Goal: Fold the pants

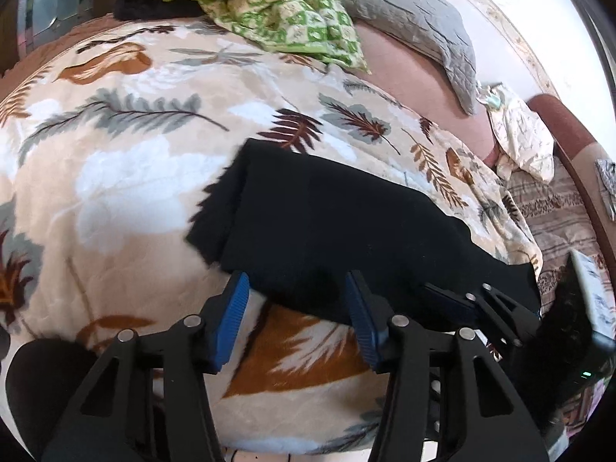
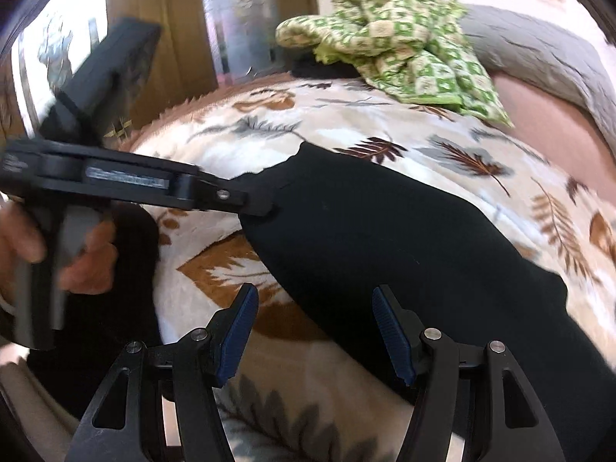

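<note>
Pants (image 1: pixel 338 227), black and already doubled over into one long band, lie flat on the leaf-print blanket (image 1: pixel 115 177) that covers the bed, running from the near edge out toward the right.

In the left wrist view the left hand-held gripper (image 1: pixel 296 319) hovers at the near edge of the pants with its two blue fingers spread wide, nothing between them; bare blanket shows in the gap. Just to its right the right hand-held gripper (image 1: pixel 458 302) reaches in low over the same near edge of the cloth.

In the right wrist view the right hand-held gripper (image 2: pixel 313 333) also stands spread, its fingers straddling the edge of the pants (image 2: pixel 404 238) without pinching. The left hand-held gripper (image 2: pixel 258 206) comes in from the left, seen side-on with its tip against the far corner of the pants; from this side I cannot tell how its fingers stand. A hand (image 2: pixel 65 254) grips its handle, blurred.

Farther back, one crumpled green-checked cloth (image 1: pixel 277 7) sits at the head of the bed, partly on the blanket. One grey quilted pillow (image 1: pixel 415 27) lies beside it, on a pink sheet (image 1: pixel 415 88). One pale printed cloth (image 1: pixel 519 138) is bunched at the right edge of the bed, well apart from the pants.
</note>
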`<state>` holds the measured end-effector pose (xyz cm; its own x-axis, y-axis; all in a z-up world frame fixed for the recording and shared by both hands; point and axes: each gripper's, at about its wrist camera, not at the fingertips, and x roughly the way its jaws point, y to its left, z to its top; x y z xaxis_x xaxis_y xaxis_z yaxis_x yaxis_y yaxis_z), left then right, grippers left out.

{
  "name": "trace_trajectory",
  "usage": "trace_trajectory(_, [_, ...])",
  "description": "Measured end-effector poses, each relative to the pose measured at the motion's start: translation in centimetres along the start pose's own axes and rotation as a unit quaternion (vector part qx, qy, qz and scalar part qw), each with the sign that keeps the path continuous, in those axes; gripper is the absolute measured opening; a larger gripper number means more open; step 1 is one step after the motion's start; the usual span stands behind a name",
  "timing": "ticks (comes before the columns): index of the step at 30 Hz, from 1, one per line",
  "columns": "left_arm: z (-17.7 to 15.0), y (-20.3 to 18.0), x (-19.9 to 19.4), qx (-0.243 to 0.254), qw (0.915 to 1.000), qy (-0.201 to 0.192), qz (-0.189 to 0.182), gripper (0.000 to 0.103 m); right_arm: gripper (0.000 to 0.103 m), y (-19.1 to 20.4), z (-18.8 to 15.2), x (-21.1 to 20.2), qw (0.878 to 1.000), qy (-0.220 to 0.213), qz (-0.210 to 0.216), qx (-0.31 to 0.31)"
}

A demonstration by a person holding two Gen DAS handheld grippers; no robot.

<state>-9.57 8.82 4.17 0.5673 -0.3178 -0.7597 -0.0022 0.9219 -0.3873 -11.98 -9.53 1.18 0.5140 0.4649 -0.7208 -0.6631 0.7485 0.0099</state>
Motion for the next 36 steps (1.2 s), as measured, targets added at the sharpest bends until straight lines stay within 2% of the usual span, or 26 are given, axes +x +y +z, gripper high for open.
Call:
trace_trajectory(2, [0.0,0.7,-0.4,-0.017,0.9998,-0.001,-0.007,0.050,0.061,0.2,0.2,1.2,1.000,0.008,-0.008,-0.013])
trace_trajectory(4, [0.1,0.8,-0.6,-0.016,0.9998,-0.004,-0.007,0.050,0.049,-0.1,0.5,1.7,1.000,0.007,-0.018,-0.019])
trace_trajectory(6, [0.1,0.6,-0.6,-0.006,1.0000,-0.005,-0.005,0.050,0.038,-0.9,1.0,1.5,1.000,-0.001,0.012,0.006])
trace_trajectory(7, [0.1,0.4,-0.6,-0.002,1.0000,-0.004,-0.007,0.050,0.037,-1.6,1.3,1.5,0.999,-0.004,0.030,0.027])
trace_trajectory(11, [0.3,0.2,0.3,-0.002,0.9998,0.007,-0.016,0.052,0.031,-3.5,2.1,2.1,0.996,-0.004,0.047,0.073])
trace_trajectory(15, [0.5,0.2,0.6,-0.016,0.9993,0.011,-0.032,0.058,0.021,-4.8,2.2,1.9,0.988,-0.014,0.091,0.127])
trace_trajectory(18, [0.7,0.0,0.5,-0.033,0.9980,0.003,-0.054,0.069,0.016,-5.4,2.0,1.9,0.981,-0.019,0.114,0.157])
trace_trajectory(21, [0.5,-0.4,0.7,-0.036,0.9966,0.015,-0.073,0.070,0.011,-6.5,1.8,1.9,0.973,-0.027,0.130,0.191])
trace_trajectory(23, [0.5,-0.7,0.9,-0.031,0.9971,0.017,-0.067,0.070,0.006,-7.3,1.7,1.9,0.967,-0.035,0.137,0.214])
trace_trajectory(25, [0.7,-0.9,1.0,-0.035,0.9972,0.011,-0.065,0.070,0.006,-7.6,1.6,1.7,0.964,-0.037,0.142,0.220])
trace_trajectory(28, [1.6,-1.1,1.1,-0.047,0.9963,-0.001,-0.072,0.071,0.006,-6.9,1.6,1.5,0.971,-0.033,0.132,0.197])
trace_trajectory(33, [2.6,-1.6,2.2,-0.040,0.9980,-0.008,-0.047,0.071,0.006,-5.7,1.3,1.5,0.976,-0.026,0.127,0.174])
trace_trajectory(34, [2.7,-1.5,2.6,-0.041,0.9983,-0.003,-0.041,0.070,0.006,-5.5,1.2,1.5,0.977,-0.024,0.126,0.172])
trace_trajectory(36, [2.8,-1.3,3.4,-0.039,0.9985,0.004,-0.038,0.049,0.005,-5.2,1.0,1.5,0.978,-0.020,0.123,0.170])
